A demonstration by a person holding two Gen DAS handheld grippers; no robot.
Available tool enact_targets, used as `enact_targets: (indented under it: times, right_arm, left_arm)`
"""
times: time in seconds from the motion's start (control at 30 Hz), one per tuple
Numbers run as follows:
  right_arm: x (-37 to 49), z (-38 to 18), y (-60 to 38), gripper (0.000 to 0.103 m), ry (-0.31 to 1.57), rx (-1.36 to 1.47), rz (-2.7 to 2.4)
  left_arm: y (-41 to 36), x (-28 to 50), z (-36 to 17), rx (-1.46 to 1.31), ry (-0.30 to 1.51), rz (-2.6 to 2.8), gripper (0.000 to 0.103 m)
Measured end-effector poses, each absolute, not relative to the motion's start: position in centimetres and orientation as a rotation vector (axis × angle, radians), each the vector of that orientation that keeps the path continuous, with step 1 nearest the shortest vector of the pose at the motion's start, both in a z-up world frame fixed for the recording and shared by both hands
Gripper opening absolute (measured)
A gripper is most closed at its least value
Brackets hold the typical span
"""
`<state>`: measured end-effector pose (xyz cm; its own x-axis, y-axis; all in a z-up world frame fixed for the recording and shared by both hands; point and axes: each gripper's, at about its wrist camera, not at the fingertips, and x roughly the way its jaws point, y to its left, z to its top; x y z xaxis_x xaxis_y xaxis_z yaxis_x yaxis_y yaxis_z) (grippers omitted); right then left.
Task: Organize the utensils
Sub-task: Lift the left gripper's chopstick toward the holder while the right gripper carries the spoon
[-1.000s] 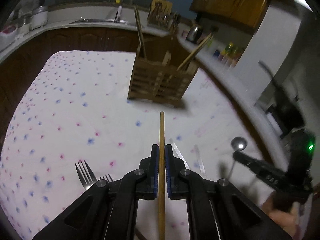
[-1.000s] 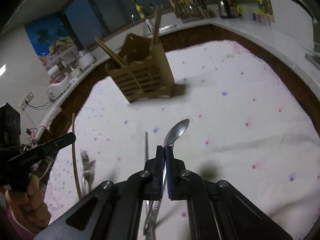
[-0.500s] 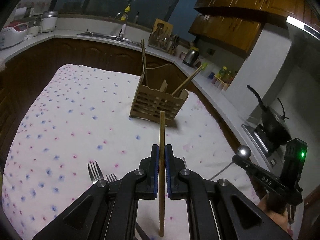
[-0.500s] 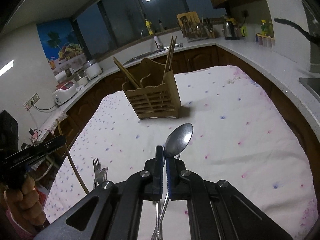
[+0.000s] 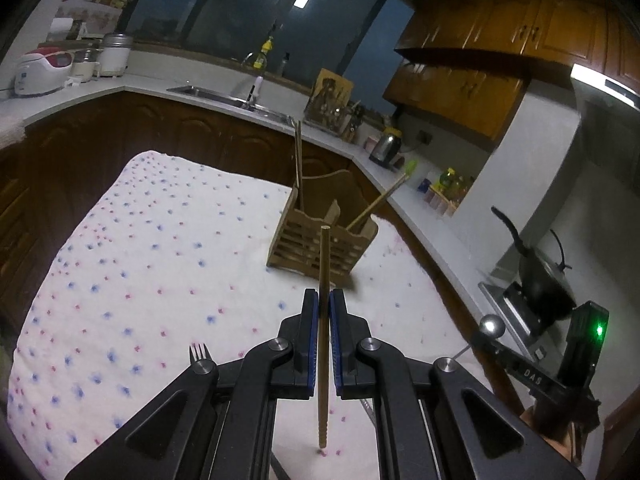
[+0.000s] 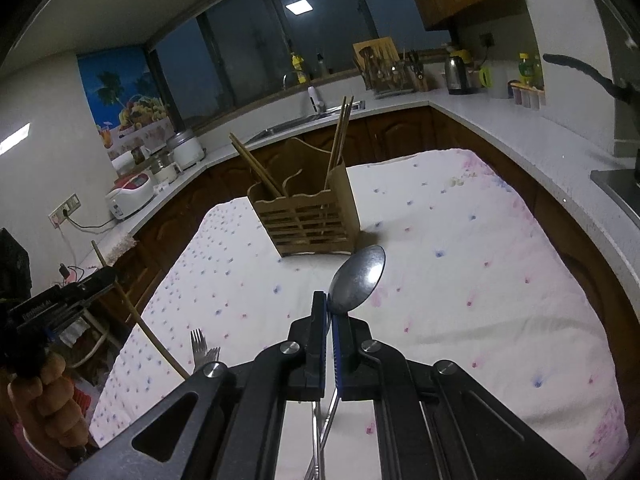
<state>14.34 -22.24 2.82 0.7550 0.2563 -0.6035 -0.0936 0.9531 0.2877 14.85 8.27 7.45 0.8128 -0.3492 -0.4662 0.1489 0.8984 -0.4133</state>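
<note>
1. Two utensils are off the cloth in our grippers: a wooden chopstick (image 5: 323,320) in the left gripper (image 5: 324,300) and a metal spoon (image 6: 358,280) in the right gripper (image 6: 329,312).
2. We see the chopstick's long axis run along the left gripper's fingers, its blunt end aimed toward the wooden holder (image 5: 320,240) and its ridged tip back toward us, above the spotted tablecloth (image 5: 160,260).
3. Our spoon points bowl-first toward the holder (image 6: 308,220), tilted slightly right, its handle passing back between the pads.
4. Both grippers are nearly closed, each clamped on its utensil with only that utensil's thickness between the blue pads.
5. We count four chopsticks standing in the holder in the right wrist view: two leaning left in one compartment, two near upright in another.
6. Two forks (image 6: 200,346) lie on the cloth on our side of the holder, well apart from it, beside the left gripper.
</note>
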Motion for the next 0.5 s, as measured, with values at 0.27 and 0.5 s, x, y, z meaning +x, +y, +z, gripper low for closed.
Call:
enact_targets:
  times: [0.27,0.5]
  right_arm:
    - [14.8,3.2,-22.3,0.003,0.679,0.250,0.199]
    - [14.9,3.2,-22.3,0.003,0.680,0.253,0.200]
  left_arm:
    - [9.0,14.7,8.1,-0.386,0.523,-0.268,0.004]
    - [9.5,15.2,8.1,-0.394,0.516,-0.270,0.004]
